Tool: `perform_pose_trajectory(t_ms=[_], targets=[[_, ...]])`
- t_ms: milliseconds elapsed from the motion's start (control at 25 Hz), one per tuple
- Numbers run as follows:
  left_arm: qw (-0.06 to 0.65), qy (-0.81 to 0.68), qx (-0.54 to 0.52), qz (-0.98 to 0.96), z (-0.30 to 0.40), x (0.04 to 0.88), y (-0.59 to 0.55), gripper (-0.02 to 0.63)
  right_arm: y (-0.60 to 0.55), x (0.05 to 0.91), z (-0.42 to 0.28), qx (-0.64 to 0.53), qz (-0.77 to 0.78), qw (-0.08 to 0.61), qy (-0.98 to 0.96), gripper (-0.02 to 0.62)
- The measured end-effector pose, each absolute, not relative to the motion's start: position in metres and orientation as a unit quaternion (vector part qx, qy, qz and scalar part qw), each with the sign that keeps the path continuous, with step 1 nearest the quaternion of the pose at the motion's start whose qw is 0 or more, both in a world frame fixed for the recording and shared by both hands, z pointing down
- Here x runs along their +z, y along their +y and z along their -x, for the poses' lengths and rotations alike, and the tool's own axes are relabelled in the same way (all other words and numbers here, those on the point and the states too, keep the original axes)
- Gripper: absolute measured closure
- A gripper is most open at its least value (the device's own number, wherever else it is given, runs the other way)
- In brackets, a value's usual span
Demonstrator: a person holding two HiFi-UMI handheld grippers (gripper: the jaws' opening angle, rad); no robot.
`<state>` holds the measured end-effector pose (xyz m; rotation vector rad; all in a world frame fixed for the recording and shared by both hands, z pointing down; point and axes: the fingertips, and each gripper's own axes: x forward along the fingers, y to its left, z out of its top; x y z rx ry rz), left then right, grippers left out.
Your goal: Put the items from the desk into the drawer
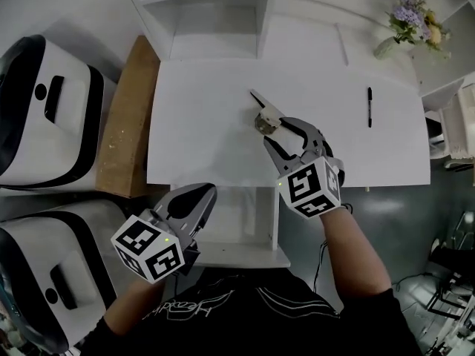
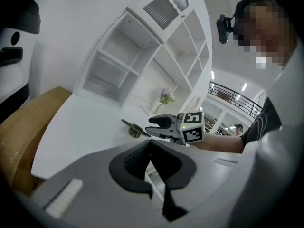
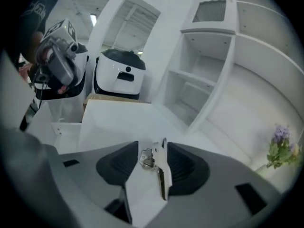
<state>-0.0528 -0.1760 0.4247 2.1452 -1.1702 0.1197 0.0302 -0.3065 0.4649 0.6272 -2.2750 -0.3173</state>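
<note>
Left gripper (image 1: 206,191) hangs with its jaws closed together and nothing in them, the open drawer (image 1: 274,221) just beside its tips on the right. Ahead of it, the right gripper (image 1: 273,129) stands with jaws wide apart over the worktop (image 1: 200,124), a small metal tool (image 1: 269,113) lying between them, not gripped. A black pen (image 1: 369,107) lies well off to that gripper's right.

Purple flowers (image 1: 415,22) in vase, white shelving (image 1: 215,13), brown board (image 1: 128,117), two white-and-black machines (image 1: 48,110) at left
</note>
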Motion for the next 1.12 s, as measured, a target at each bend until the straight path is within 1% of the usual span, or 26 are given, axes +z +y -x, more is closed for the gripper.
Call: perform_pose_trajectory(t_ms=[320,400,480,680,1120], targets=[[0.354,-0.459,0.051,-0.814,0.067,0.437,-0.174,0.597,-0.332,0.507,-0.024,-0.2,-0.226,0.445,-0.843,0.426],[0.359,-0.46,0.05,-0.811,0.07,0.44,-0.173,0.597,-0.336,0.511,-0.023,-0.217,-0.227,0.454,-0.834,0.452],[0.365,-0.462,0.048,-0.807,0.072,0.44,-0.172,0.597,-0.339,0.513,-0.022,-0.234,-0.231,0.462,-0.824,0.485],[0.366,-0.473,0.04,-0.801,0.084,0.437,-0.174,0.597,-0.338,0.517,-0.018,-0.261,-0.229,0.474,-0.809,0.528],[0.362,-0.498,0.024,-0.788,0.109,0.432,-0.164,0.597,-0.345,0.507,-0.02,-0.269,-0.264,0.476,-0.795,0.561]])
